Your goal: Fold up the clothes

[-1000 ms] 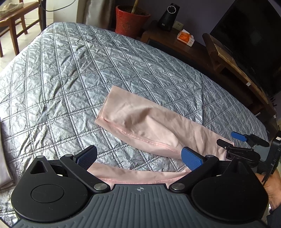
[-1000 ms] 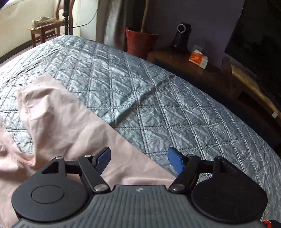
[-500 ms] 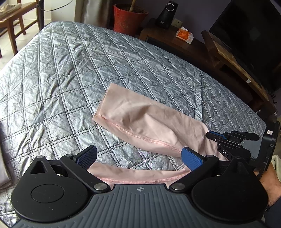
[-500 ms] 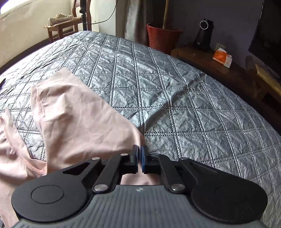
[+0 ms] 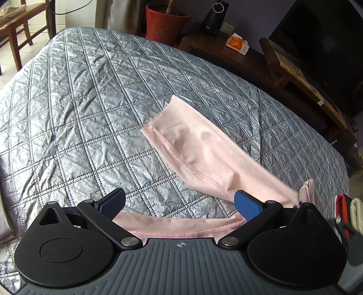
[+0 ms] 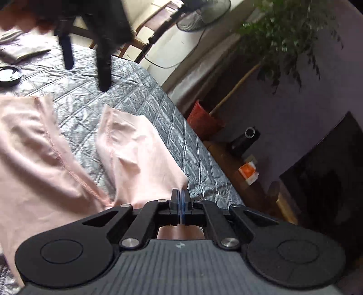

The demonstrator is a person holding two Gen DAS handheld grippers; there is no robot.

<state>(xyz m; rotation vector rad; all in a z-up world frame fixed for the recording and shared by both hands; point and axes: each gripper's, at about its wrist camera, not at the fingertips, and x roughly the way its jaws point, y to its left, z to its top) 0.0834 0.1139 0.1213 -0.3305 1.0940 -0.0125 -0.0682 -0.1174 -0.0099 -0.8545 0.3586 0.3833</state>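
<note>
Now right gripper (image 6: 181,204) lifted, pink garment (image 6: 140,158) raised

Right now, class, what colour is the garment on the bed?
Pale pink garment; clearest in the left wrist view.

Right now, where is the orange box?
The orange box sits on the dark wooden stand beyond the bed, between the black speaker and the TV.
</note>
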